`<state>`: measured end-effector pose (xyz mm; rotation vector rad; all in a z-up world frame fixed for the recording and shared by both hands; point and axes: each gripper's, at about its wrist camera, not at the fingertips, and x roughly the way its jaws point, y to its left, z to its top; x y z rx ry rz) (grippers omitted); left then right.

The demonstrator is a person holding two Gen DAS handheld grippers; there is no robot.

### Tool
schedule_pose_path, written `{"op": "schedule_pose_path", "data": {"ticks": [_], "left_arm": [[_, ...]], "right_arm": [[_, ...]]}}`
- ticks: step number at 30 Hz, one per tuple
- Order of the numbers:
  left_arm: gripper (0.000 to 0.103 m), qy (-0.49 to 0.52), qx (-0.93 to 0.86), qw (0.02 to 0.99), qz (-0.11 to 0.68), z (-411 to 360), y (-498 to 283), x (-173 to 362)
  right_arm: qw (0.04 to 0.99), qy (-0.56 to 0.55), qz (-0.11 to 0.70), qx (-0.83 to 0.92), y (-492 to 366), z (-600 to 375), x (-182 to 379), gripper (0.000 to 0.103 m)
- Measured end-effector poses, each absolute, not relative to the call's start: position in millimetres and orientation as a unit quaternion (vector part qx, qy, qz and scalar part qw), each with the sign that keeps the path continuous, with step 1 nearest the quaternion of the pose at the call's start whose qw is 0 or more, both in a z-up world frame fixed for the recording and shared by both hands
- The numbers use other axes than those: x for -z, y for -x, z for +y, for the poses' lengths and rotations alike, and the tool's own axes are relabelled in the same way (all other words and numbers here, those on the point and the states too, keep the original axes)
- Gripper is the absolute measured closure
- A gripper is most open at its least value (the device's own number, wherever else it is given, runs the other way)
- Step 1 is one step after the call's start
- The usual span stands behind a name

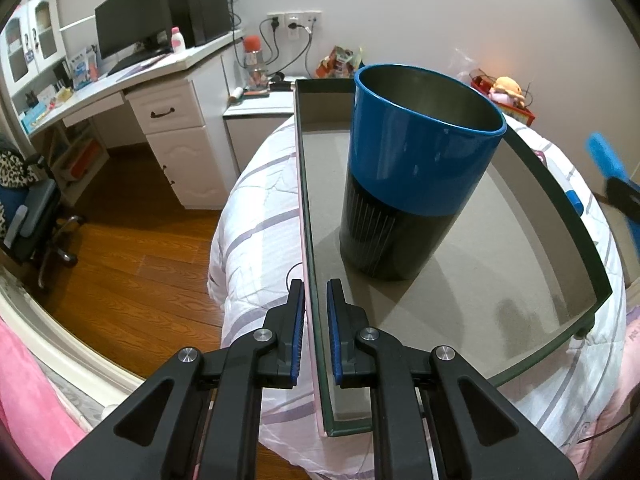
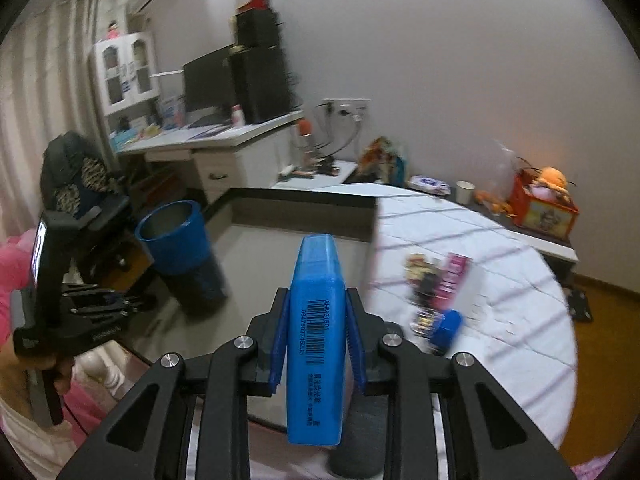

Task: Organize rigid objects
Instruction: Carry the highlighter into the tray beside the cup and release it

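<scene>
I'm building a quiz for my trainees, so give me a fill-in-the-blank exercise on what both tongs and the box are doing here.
1. The left tongs are shut on the side wall of the ____.
2. The right tongs hold a flat ____ case with a barcode.
3. The blue and black cup in the box stands ____.
4. Inside, the cup is ____.

Missing words: box; blue; upright; empty

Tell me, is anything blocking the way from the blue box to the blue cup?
Nothing visible does. The blue box sits clamped in the right gripper, and only bare tray floor lies between it and the open blue cup.
</scene>
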<state>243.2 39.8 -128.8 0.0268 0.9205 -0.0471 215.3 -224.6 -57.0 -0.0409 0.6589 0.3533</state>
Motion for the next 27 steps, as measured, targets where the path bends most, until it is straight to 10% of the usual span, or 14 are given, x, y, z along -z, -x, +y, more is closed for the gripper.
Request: {"op": "schedule_pose_path", "data": {"ticks": [27], "left_arm": [[0.093, -0.019, 0.026, 0.897, 0.44, 40.5, -242.5, 126.7]], "right_arm": [[0.888, 0.049, 0.394, -0.233, -240.1, -151.7, 102.5, 0.076]]}}
